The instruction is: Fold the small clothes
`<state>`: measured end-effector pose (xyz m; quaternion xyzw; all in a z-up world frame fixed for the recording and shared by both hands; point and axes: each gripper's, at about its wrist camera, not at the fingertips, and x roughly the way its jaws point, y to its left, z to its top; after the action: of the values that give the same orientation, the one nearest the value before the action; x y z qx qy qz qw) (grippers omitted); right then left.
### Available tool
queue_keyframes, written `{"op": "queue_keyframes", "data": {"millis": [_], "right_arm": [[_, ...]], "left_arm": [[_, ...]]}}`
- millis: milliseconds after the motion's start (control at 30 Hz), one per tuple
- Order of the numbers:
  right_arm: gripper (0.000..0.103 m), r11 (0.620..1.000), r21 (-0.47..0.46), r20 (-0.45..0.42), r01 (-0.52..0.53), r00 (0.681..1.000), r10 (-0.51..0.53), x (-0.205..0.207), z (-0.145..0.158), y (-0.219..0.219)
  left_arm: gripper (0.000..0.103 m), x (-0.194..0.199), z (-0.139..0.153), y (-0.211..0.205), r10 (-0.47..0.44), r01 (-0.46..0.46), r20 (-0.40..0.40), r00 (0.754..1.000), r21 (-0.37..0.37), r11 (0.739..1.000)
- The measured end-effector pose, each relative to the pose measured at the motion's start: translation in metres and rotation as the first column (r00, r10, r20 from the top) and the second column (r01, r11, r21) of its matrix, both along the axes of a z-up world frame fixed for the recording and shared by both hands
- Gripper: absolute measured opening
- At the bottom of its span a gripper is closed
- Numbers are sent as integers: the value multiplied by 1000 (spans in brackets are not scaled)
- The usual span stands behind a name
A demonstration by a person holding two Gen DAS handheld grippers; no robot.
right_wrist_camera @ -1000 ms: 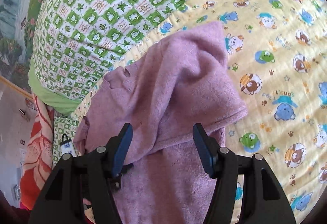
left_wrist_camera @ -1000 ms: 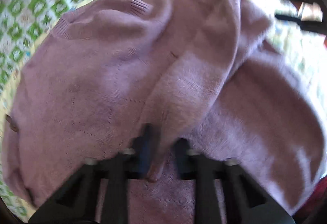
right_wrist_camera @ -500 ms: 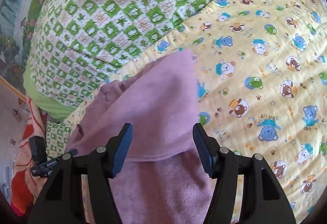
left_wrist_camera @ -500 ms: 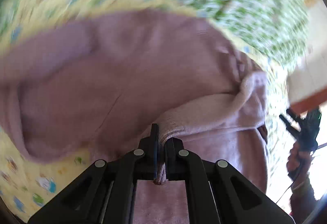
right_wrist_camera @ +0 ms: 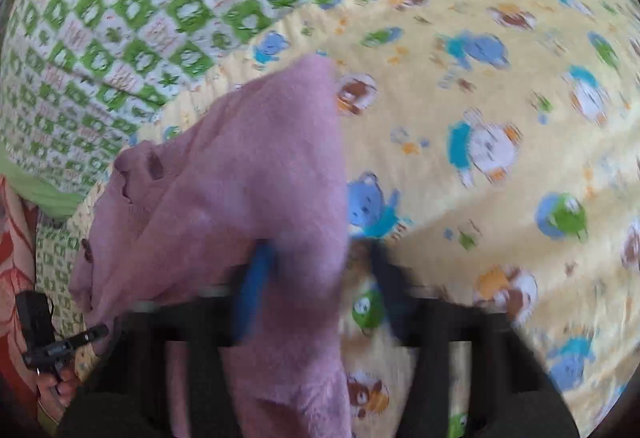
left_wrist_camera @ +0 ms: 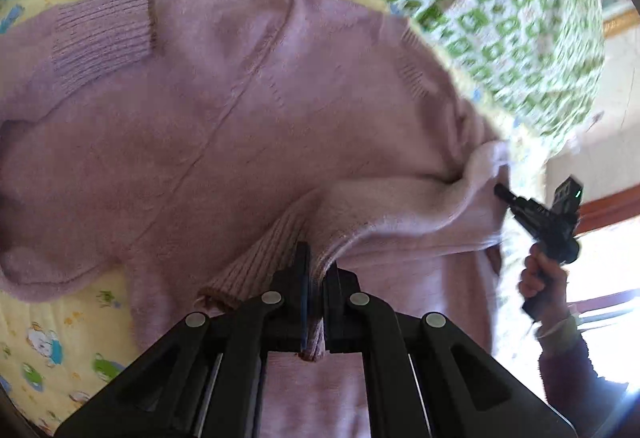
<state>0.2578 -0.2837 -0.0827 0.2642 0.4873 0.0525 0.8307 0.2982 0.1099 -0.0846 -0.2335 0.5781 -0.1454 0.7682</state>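
Left gripper point(left_wrist_camera: 315, 300) is clamped on the ribbed cuff point(left_wrist_camera: 260, 258) of the mauve knit cardigan point(left_wrist_camera: 224, 126) spread on my cartoon-print quilt point(right_wrist_camera: 500, 118), while right gripper point(right_wrist_camera: 316, 290) is closing around its edge; soft, light, floppy knit, best pinched at seams.

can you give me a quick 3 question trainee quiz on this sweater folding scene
1. True or false: the left gripper is shut on a ribbed edge of the mauve knitted sweater.
2. What lies directly under the sweater? A) bare wooden floor B) yellow quilt with cartoon animals C) metal tray
3. Fill in: behind the yellow quilt lies a ____-and-white checked blanket.

Key: 1 true; 2 B; 3 green
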Motion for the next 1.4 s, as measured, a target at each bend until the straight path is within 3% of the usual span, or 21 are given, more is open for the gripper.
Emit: {"op": "queue_keyframes", "data": {"millis": [100, 167, 267, 367, 433, 533, 600, 667, 700, 767, 800, 900, 933, 1000, 1067, 1133, 1267, 1400], "right_arm": [[9, 999, -39, 52, 10, 999, -8, 0, 28, -22], [8, 999, -50, 28, 1, 1000, 0, 3, 30, -32], [9, 998, -54, -35, -17, 999, 15, 9, 13, -35], [13, 999, -47, -53, 27, 998, -30, 9, 6, -38], [19, 995, -73, -37, 65, 997, -68, 3, 11, -35], [21, 975, -203, -11, 94, 995, -98, -6, 29, -22], [21, 970, -217, 75, 105, 993, -91, -20, 49, -12], [21, 971, -226, 141, 78, 989, -47, -34, 66, 4], [21, 981, -190, 172, 32, 985, 1, -39, 71, 15], [21, 985, -62, 164, -162, 972, 170, -36, 66, 49], [21, 963, -10, 127, -268, 955, 267, -30, 58, 72], [21, 890, -17, 26, -455, 890, 455, -10, 32, 132], [21, 883, -58, 19, -465, 884, 467, -2, 27, 146], [21, 906, -130, 58, -403, 909, 413, 17, 23, 157], [21, 958, -68, 113, -278, 952, 284, 40, 20, 146], [21, 978, 10, 111, -210, 972, 207, 51, 18, 138], [22, 963, 54, 131, -262, 958, 254, 40, 31, 146], [22, 951, 71, 132, -302, 947, 291, 11, 42, 149]], "left_arm": [[3, 14, 6, 0, -20, 19, -15, 1000, -86, 996], [3, 27, -7, -3, -24, 16, -67, 997, -121, 993], [3, 42, -34, -1, 3, -14, -144, 990, -80, 997], [4, 48, -42, 14, 67, -84, -157, 985, -105, 991], [5, 51, -32, 16, 83, -90, -128, 988, -51, 995], [6, 55, -3, 10, 72, -70, -54, 996, 41, 997], [8, 55, 9, 8, 74, -72, -16, 997, 107, 992], [9, 49, 18, 9, 84, -84, 6, 996, 128, 988], [9, 48, 20, 8, 91, -91, 9, 996, 123, 988], [9, 45, 16, 8, 95, -94, -1, 995, 112, 989], [9, 42, 12, 8, 96, -94, -13, 995, 111, 989], [9, 31, -1, 8, 91, -87, -36, 995, 109, 990], [9, 27, -3, 6, 94, -89, -40, 995, 108, 990], [11, 21, -6, 6, 103, -97, -46, 994, 102, 990], [13, 10, -4, 10, 125, -121, -41, 991, 87, 989], [14, -4, 2, 19, 155, -152, -26, 988, 92, 984], [24, -34, 13, 47, 245, -245, 8, 969, 99, 964], [43, -55, 26, 83, 347, -357, 85, 934, 257, 898]]}}
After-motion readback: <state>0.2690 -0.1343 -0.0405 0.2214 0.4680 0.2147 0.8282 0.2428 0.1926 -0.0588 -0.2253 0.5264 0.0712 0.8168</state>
